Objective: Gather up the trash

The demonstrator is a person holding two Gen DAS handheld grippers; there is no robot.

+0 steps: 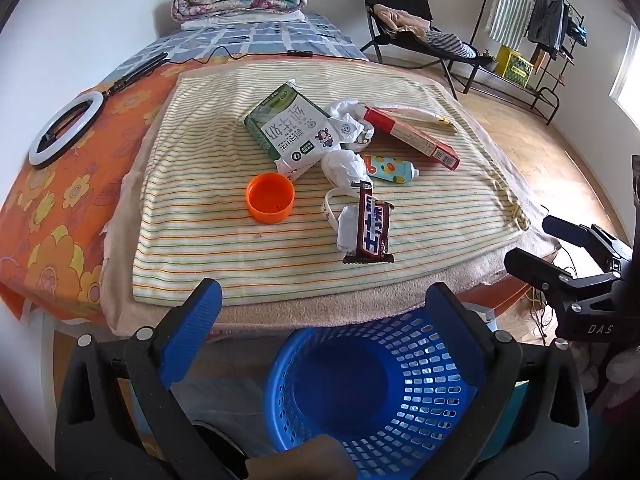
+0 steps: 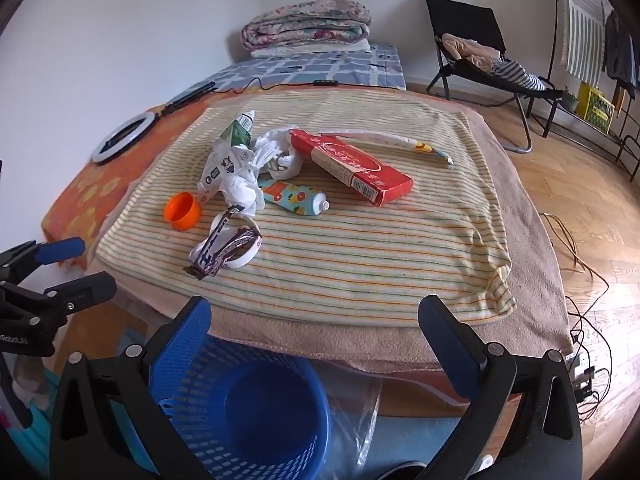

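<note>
Trash (image 1: pixel 348 152) on striped towel (image 1: pixel 208 232)

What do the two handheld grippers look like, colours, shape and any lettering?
Both match: the left gripper and right gripper have black angular frames with silver round pivot bolts and two ribbed blue finger pads. Seen from the left wrist view, the right gripper's black body carries white lettering reading "DAS". No cables or sleeves are visible on them.

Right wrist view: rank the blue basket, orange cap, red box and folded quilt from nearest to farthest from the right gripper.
1. blue basket, just below the right gripper, on the left.
2. orange cap, left on the striped towel.
3. red box, middle of the towel.
4. folded quilt, by the far wall.
</note>
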